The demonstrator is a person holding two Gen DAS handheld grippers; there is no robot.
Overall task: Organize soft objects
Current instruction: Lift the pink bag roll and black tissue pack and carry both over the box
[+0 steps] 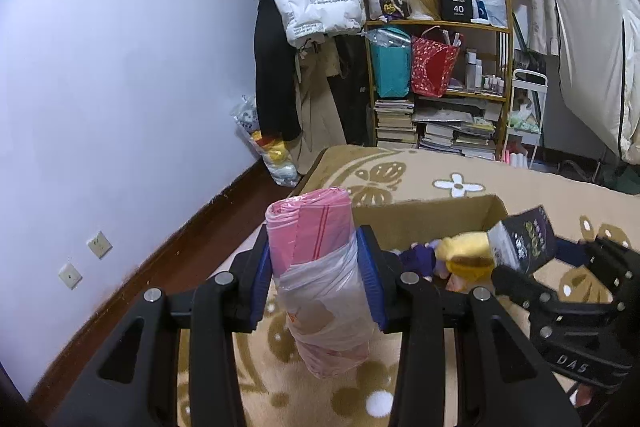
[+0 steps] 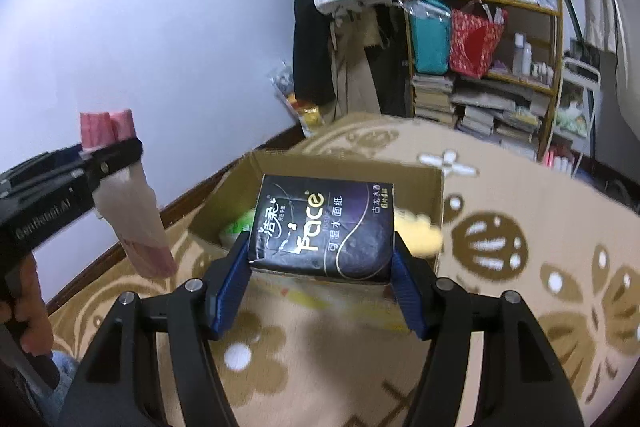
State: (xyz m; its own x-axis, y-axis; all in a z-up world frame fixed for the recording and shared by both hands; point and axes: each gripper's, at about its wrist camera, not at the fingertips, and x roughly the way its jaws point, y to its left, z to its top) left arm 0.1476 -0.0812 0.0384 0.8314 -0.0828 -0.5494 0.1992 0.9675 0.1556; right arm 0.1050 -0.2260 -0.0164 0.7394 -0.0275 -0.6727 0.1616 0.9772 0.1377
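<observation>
Pink roll [image 1: 316,267]: thin crinkly plastic film, semi-gloss. Tissue pack [image 2: 324,227]: glossy printed plastic wrap. Box [image 2: 424,187]: matt brown cardboard. Carpet [image 2: 520,195]: short-pile cloth, matt. Gripper pads [image 2: 406,291]: ribbed blue, probably rubber; frame matt black plastic, 4 metal pins.

Pink bag roll [image 1: 316,267] upright, airborne — dark tissue pack [image 2: 324,227] above cardboard box [image 2: 432,187].

The dark tissue pack [image 2: 322,227] is hiding most of the open brown cardboard box's [image 2: 424,183] inside. A blurred yellow soft thing [image 2: 424,237] is peeking out at the box's right wall, its shape unclear.
</observation>
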